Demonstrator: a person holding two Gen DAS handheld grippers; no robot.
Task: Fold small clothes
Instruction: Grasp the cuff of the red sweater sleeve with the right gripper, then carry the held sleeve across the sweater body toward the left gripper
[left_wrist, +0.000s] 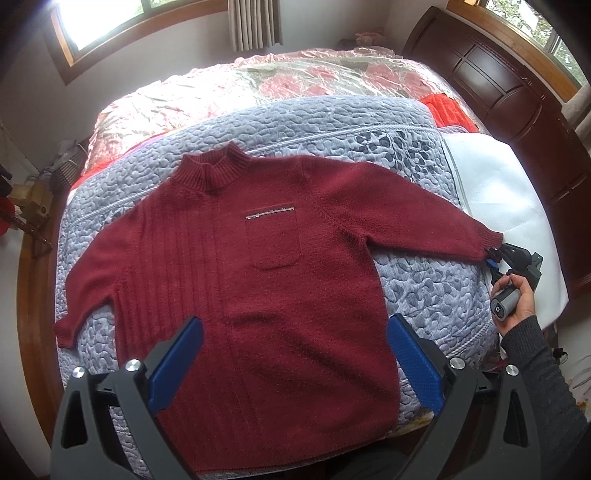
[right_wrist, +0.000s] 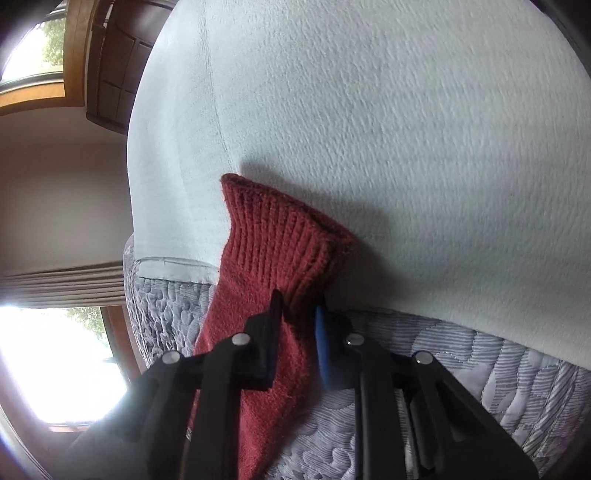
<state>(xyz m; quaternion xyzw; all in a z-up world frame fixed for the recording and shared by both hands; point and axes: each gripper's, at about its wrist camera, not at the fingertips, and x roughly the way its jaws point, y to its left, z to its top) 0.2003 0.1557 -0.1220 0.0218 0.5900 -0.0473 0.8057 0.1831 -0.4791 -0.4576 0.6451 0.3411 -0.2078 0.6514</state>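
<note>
A dark red knitted sweater (left_wrist: 266, 280) lies flat, front up, on a lilac quilted blanket (left_wrist: 295, 122), with both sleeves spread out. My left gripper (left_wrist: 293, 343) hovers open above the sweater's lower body, its blue pads wide apart with nothing between them. My right gripper (left_wrist: 493, 256), held in a hand (left_wrist: 517, 299), is at the tip of the right sleeve. In the right wrist view my right gripper (right_wrist: 298, 314) is shut on the ribbed cuff (right_wrist: 280, 229) of that sleeve, and the cuff stands up past the fingertips.
White padded bedding (right_wrist: 406, 129) lies right beside the cuff. A pink floral cover (left_wrist: 258, 85) and a dark wooden headboard (left_wrist: 498, 81) are beyond the sweater. The bed's wooden edge (left_wrist: 33, 295) runs along the left, with clutter on the floor (left_wrist: 33, 206).
</note>
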